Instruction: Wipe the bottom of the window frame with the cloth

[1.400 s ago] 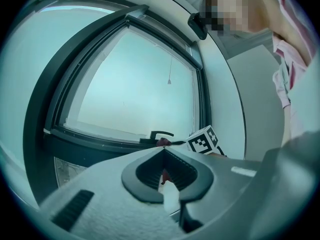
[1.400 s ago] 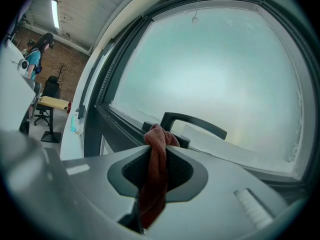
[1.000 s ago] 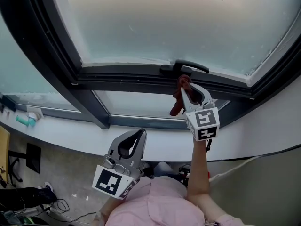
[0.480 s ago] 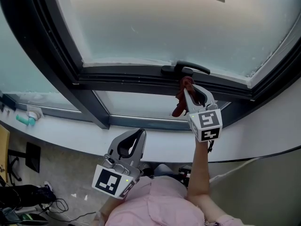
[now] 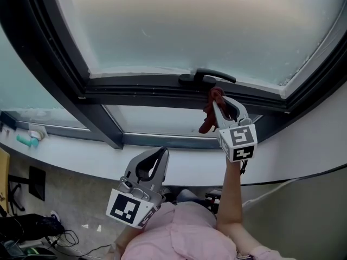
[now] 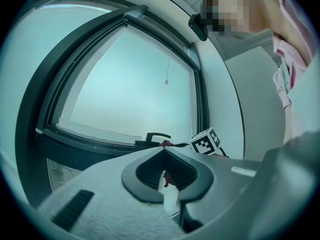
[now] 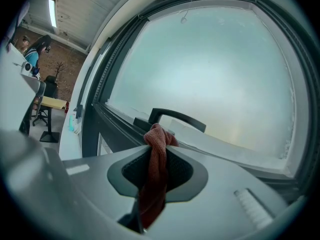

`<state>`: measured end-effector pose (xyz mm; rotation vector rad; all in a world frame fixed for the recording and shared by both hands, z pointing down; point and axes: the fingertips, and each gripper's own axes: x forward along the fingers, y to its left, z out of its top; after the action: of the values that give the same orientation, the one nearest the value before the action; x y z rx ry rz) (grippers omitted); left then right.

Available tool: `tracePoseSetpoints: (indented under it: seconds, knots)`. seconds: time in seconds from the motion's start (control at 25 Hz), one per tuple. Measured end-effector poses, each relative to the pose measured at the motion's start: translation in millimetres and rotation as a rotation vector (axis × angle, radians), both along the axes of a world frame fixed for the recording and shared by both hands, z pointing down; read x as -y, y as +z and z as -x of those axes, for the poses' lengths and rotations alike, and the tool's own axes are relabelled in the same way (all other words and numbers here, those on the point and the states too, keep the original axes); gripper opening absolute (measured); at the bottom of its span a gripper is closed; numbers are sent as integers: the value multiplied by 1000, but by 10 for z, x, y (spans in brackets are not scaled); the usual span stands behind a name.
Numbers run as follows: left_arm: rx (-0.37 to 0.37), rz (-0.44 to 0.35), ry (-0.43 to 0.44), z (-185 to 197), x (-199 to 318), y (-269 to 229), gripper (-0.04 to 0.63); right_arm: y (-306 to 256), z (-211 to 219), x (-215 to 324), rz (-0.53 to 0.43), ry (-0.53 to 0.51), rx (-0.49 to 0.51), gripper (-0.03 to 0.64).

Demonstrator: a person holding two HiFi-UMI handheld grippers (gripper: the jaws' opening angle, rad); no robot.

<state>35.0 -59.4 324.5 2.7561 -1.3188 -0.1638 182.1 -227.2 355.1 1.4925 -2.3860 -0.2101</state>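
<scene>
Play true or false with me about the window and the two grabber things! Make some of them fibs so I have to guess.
1. The right gripper holds a reddish cloth. True.
2. The left gripper holds a sponge. False: it is shut and holds nothing.
3. The cloth is up beside the black window handle. True.
4. The left gripper touches the window frame. False: it is held low, near the person's pink shirt, well away from the frame.
</scene>
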Motion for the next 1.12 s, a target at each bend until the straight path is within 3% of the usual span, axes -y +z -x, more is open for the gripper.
tracePoseSetpoints:
  seconds: [1.12]
  knots:
    - [1, -5, -9, -499, 8, -94, -3, 0, -426, -18, 24, -27, 14, 71]
